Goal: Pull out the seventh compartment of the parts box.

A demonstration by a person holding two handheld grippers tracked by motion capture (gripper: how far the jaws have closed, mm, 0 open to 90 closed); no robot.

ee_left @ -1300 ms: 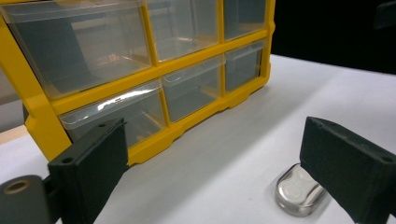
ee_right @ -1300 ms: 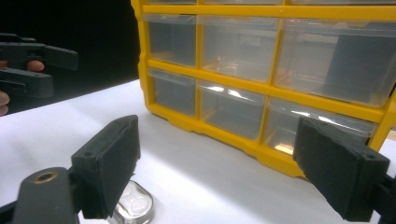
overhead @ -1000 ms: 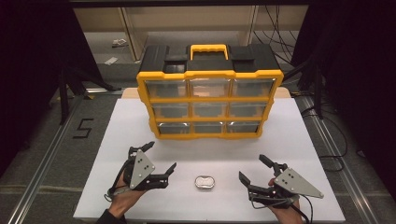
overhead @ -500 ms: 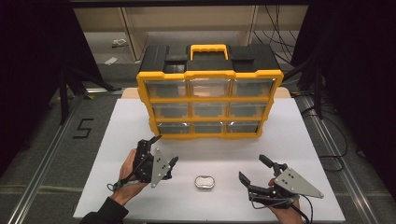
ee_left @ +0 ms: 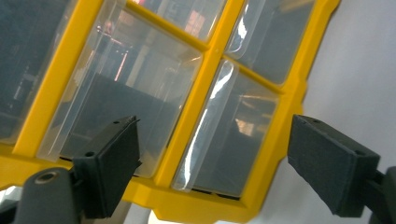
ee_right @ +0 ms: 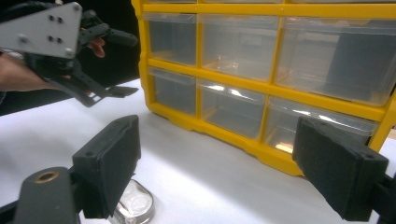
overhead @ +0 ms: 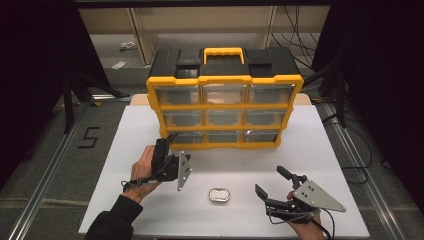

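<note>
Change: a second ago the left gripper (overhead: 167, 145) lay low on the white worktop (overhead: 235, 165) near the small oval metal tin (overhead: 218, 195); since then it has risen, rolled onto its side and come forward to the bottom-left corner of the yellow-framed organiser cabinet with clear plastic drawers (overhead: 225, 110).
Meaning: I judge the work in hand to be opening the bottom-left clear drawer (ee_left: 233, 135); the approach looks nearly finished, the grip not yet made.
Left jaws: apart, one on each side of that drawer's front in the left gripper view, touching nothing that I can see.
Right gripper (overhead: 272, 187): resting at the near right of the worktop, as before; its jaws apart and empty, pointing towards the cabinet.
Cabinet position: upright at the far middle of the worktop, front facing the person, black top with a yellow carry handle (overhead: 224, 54).
Cabinet look: three rows of three drawers, all pushed in flush; the yellow frame runs between them.
Drawer look: see-through with glare on its front; I make out nothing inside, though reflections make this uncertain.
Tin: lying flat on the worktop between the two grippers, near the front edge, well apart from the cabinet; it shows just beside the lower jaw in the right gripper view (ee_right: 135, 205).
</note>
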